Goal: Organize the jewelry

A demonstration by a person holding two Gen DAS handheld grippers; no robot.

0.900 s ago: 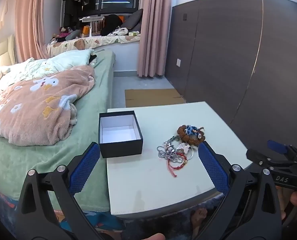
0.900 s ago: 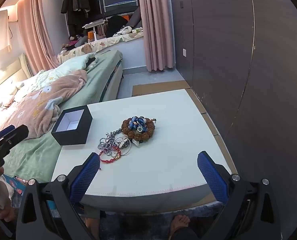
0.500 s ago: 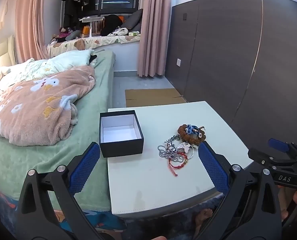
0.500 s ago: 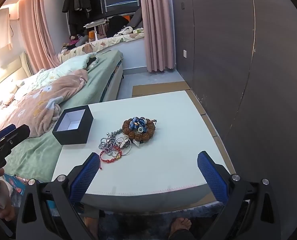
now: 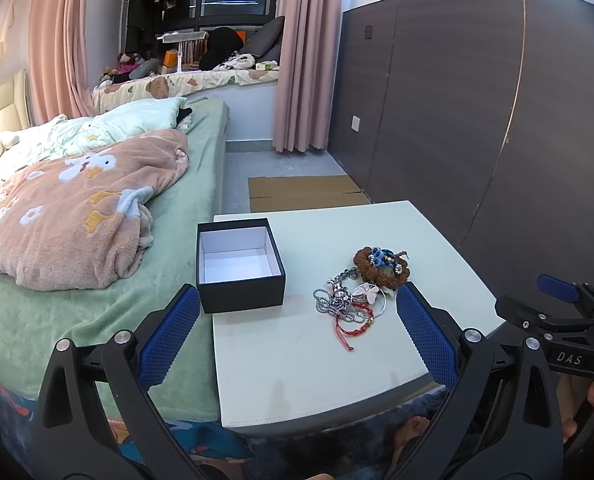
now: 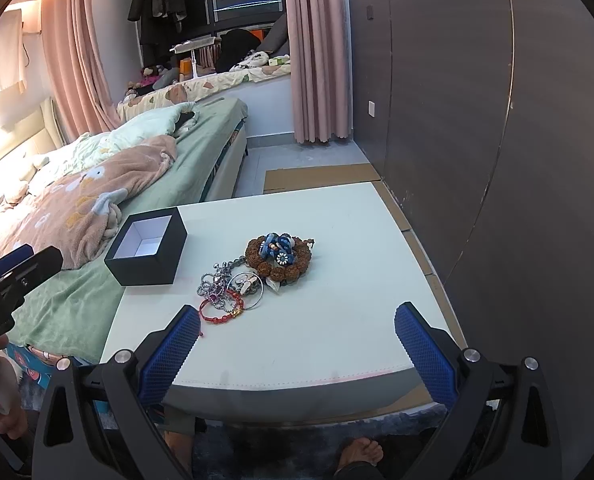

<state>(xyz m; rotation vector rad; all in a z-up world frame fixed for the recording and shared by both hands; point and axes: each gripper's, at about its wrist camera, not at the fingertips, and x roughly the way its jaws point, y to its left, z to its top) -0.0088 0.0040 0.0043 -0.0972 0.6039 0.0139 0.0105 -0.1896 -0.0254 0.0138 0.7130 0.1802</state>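
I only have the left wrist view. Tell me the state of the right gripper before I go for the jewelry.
Observer: In the right wrist view, the right gripper is wide open and holds nothing. It is aimed at the table.
Operator: Check the floor between table and dark wall.
Observer: Flat cardboard runs along that side.
Operator: Report my left gripper from outside.
Observer: The left gripper shows at the picture's left edge. It is left of the black box and not touching it.

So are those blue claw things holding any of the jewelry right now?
No. Both the left gripper and the right gripper stand wide open with nothing between their pads. The jewelry pile lies untouched on the white table.
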